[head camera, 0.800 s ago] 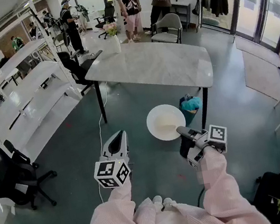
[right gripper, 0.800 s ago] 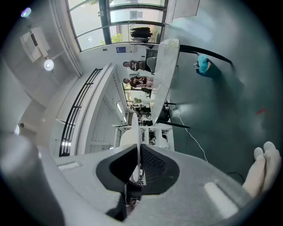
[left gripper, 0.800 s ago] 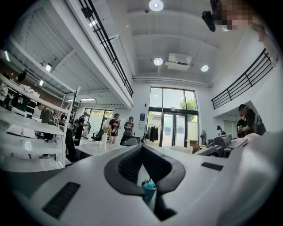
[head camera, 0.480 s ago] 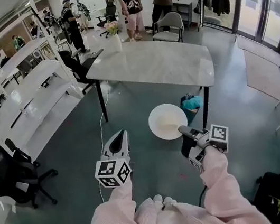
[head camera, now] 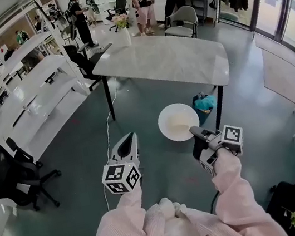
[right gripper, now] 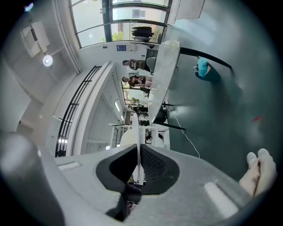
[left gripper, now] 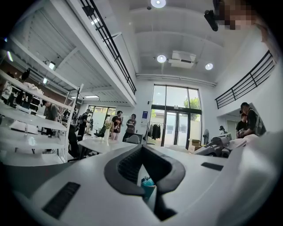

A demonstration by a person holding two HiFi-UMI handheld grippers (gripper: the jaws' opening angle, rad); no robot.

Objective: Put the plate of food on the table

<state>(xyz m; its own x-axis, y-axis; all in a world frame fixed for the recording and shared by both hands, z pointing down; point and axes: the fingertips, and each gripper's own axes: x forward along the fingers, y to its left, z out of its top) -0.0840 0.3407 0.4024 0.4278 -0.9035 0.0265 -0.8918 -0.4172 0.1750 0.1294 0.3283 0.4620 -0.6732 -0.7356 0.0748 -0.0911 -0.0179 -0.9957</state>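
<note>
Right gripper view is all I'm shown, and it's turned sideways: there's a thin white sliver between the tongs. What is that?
Observer: In the head view it's a round white plate, gripped at its near rim by the right tongs.
Operator: Is it over a table?
Observer: No. It hangs above the floor, short of the near edge of the marble table.
Operator: And the other hand?
Observer: The left tongs are shut on nothing, pointing forward to the left of the plate.
</note>
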